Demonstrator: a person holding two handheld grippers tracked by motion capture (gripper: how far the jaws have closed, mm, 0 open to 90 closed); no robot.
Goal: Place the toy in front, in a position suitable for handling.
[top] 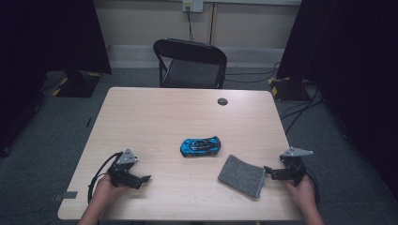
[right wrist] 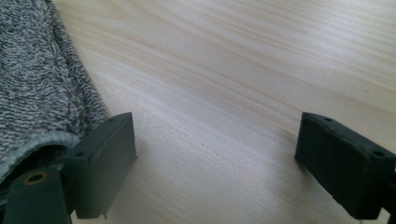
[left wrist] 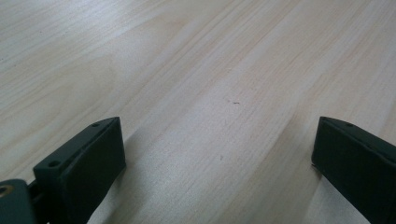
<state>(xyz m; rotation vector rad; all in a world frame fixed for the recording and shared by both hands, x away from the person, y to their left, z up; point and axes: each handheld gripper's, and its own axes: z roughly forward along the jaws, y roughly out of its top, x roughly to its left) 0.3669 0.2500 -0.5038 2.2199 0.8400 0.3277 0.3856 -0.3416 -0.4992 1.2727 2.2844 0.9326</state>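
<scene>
A blue toy car (top: 200, 146) sits on the wooden table (top: 187, 117), a little in front of its middle. To its right and nearer me lies a folded grey cloth (top: 242, 176) (right wrist: 32, 84). My left gripper (top: 144, 178) (left wrist: 217, 163) rests low at the front left, open, with only bare wood between its jaws. At the front right my right gripper (top: 268, 171) (right wrist: 215, 163) is open too. It sits just right of the cloth, one jaw beside the cloth's edge, and nothing is held.
A small dark round disc (top: 222, 101) lies at the far right part of the table. A black folding chair (top: 190, 63) stands behind the table. Cables run over the grey carpet (top: 305, 122) to the right.
</scene>
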